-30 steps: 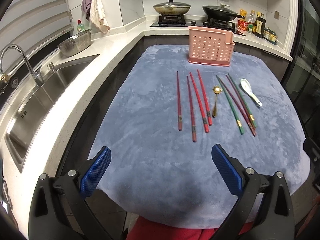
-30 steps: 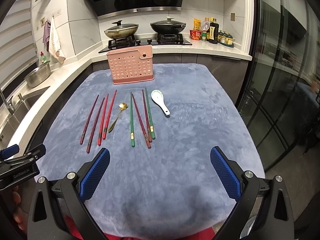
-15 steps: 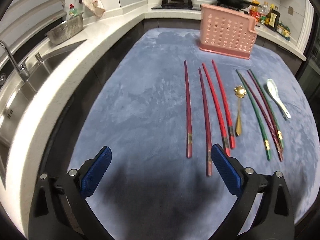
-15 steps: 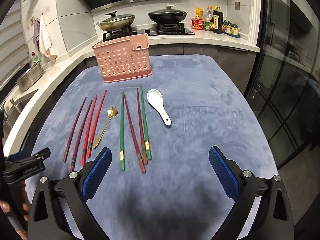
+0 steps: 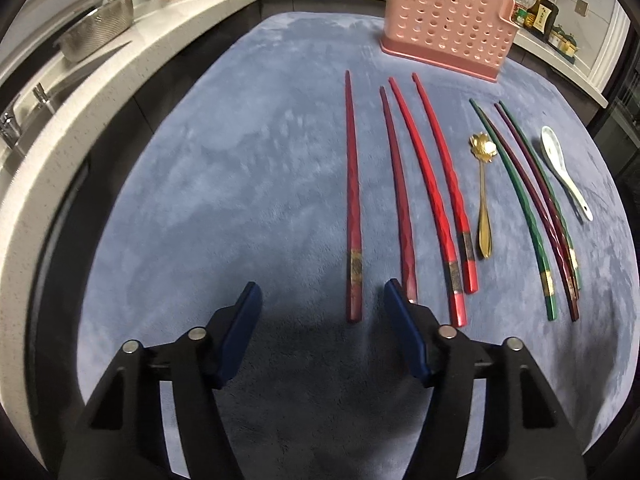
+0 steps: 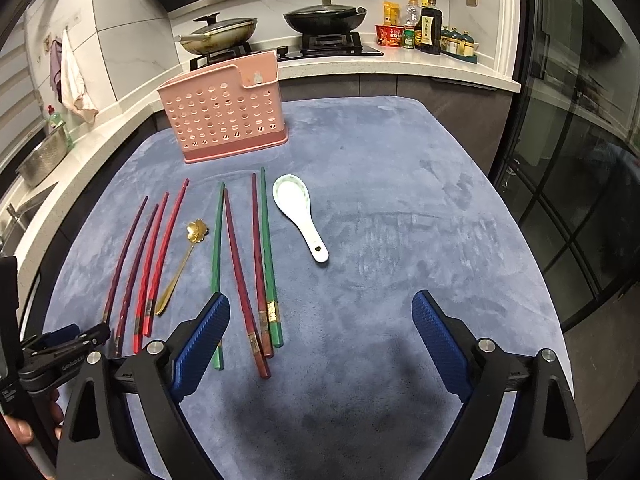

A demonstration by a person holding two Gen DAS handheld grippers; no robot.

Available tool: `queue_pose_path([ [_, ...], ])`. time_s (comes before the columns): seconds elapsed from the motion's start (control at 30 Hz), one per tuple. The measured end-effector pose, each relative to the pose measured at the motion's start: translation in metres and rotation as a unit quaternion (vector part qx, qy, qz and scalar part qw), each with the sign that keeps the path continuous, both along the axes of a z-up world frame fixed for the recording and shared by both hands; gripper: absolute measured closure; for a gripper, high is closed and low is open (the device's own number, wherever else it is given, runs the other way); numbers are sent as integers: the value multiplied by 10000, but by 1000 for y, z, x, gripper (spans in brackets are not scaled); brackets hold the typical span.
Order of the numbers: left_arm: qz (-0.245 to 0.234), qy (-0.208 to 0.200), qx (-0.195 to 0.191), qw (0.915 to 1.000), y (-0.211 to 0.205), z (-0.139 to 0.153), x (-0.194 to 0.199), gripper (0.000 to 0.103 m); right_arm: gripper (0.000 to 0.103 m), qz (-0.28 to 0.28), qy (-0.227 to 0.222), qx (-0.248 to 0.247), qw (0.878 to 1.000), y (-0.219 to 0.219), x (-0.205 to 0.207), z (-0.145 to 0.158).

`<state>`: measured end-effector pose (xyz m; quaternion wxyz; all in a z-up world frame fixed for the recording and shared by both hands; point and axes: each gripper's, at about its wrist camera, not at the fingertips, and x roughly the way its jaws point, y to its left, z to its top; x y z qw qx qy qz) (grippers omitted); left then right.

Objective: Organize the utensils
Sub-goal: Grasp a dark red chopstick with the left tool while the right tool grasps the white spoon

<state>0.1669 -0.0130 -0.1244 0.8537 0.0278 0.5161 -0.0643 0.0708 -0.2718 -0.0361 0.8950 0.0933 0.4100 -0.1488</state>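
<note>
Several chopsticks lie side by side on a blue-grey cloth (image 5: 224,184). The red chopsticks (image 5: 420,184) are on the left, the green and dark red ones (image 6: 262,256) further right. A gold spoon (image 5: 483,200) lies between the two groups. A white ceramic spoon (image 6: 298,212) is rightmost. A pink perforated holder (image 6: 224,120) stands at the far edge. My left gripper (image 5: 322,292) is closing, with the near end of the leftmost dark red chopstick (image 5: 354,216) between its jaws and no pad touching it. My right gripper (image 6: 320,300) is wide and closing slightly over the green and dark red ends.
A white counter with a tap (image 5: 12,128) and a steel basin (image 5: 96,28) runs along the left. A stove with two lidded pans (image 6: 224,34) and bottles (image 6: 428,28) is behind the holder. Dark glass doors (image 6: 580,160) stand to the right.
Both grippers have come forward and lower toward the near ends of the chopsticks. The left jaws have narrowed a lot, the right ones only a little.
</note>
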Motion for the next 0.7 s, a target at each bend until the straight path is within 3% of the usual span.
queue_pose_path([
  [0.23, -13, 48, -134, 9999, 4, -7, 3, 55, 21, 25, 50, 94, 9999, -1, 7, -5],
  [0.43, -26, 7, -241, 9997, 6, -7, 5, 76, 25, 64, 53, 159, 9998, -6, 21, -8],
  [0.53, -104, 10, -308, 9995, 5, -6, 7, 94, 30, 108, 50, 138, 9998, -10, 31, -12],
  [0.7, -189, -27, -283, 9994, 0, -5, 8, 95, 46, 161, 157, 216, 9995, -21, 51, -23],
])
